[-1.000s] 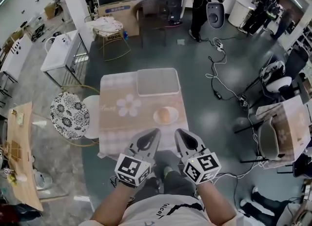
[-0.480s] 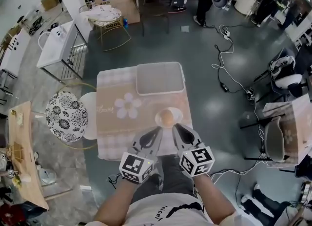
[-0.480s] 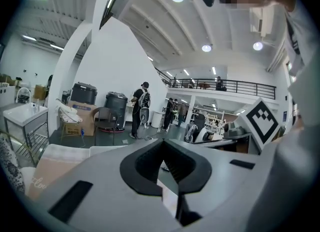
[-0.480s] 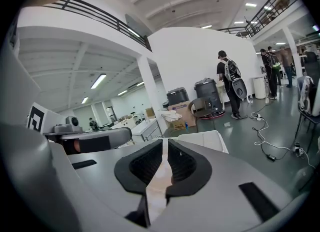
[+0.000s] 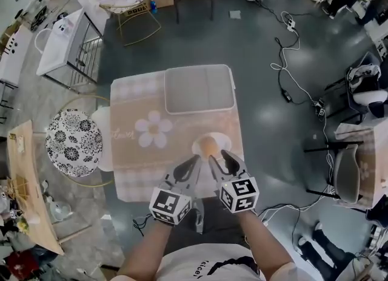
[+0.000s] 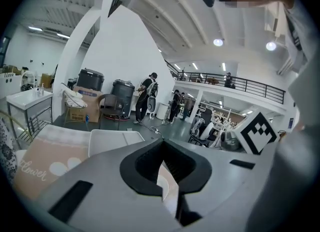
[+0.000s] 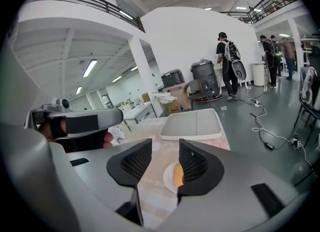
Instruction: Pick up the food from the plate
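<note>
A round orange piece of food point(image 5: 208, 145) lies on a small white plate point(image 5: 197, 148) near the front right of a checked tablecloth table point(image 5: 133, 176). My right gripper point(image 5: 219, 158) hovers just short of the plate, its jaws opening with nothing between them. In the right gripper view point(image 7: 165, 146) the food point(image 7: 177, 175) shows ahead, partly hidden behind the right jaw. My left gripper point(image 5: 193, 163) stays beside it over the table's front edge, shut and empty; its tips meet in the left gripper view point(image 6: 161, 145).
A grey-white tray point(image 5: 199, 88) sits at the table's far end. A floral-patterned chair point(image 5: 74, 142) stands at the left, a wooden bench point(image 5: 24, 182) beyond it. Cables point(image 5: 291, 49) trail on the floor at the right. People point(image 7: 227, 60) stand far back.
Both grippers moved forward over the table's front edge toward the plate. The right jaws went from shut to parted. The left gripper stayed shut.
</note>
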`<state>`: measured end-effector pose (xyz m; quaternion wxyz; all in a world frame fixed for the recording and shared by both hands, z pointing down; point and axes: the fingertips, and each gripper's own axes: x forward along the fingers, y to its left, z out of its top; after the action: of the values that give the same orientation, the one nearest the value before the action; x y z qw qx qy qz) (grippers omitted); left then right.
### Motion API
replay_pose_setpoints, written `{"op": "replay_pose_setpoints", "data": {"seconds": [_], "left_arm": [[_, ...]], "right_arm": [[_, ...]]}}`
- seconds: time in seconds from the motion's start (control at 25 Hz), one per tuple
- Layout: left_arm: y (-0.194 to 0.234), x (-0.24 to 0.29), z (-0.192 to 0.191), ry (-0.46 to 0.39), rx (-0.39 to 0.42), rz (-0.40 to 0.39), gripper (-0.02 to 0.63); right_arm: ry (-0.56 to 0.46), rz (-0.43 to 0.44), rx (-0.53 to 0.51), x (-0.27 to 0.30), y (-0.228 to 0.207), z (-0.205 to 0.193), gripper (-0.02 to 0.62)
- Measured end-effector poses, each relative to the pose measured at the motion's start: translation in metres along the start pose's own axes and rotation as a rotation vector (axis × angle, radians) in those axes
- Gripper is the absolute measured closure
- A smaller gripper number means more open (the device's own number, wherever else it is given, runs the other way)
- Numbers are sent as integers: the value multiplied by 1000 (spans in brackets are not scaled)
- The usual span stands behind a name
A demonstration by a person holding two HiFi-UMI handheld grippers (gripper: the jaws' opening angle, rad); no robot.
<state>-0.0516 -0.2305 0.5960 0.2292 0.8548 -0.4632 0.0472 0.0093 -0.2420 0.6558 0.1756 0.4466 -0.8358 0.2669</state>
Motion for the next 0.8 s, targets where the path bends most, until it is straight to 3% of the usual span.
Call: {"op": "replay_pose_setpoints", "data": {"seconds": [0.28, 0.8], "left_arm": [[24, 21, -32, 39, -23, 16, 601], [43, 40, -72, 72, -25, 4, 601]], "right_arm": [[91, -32, -11, 44, -20, -43, 360], [223, -96, -51, 97, -45, -99, 304]]}}
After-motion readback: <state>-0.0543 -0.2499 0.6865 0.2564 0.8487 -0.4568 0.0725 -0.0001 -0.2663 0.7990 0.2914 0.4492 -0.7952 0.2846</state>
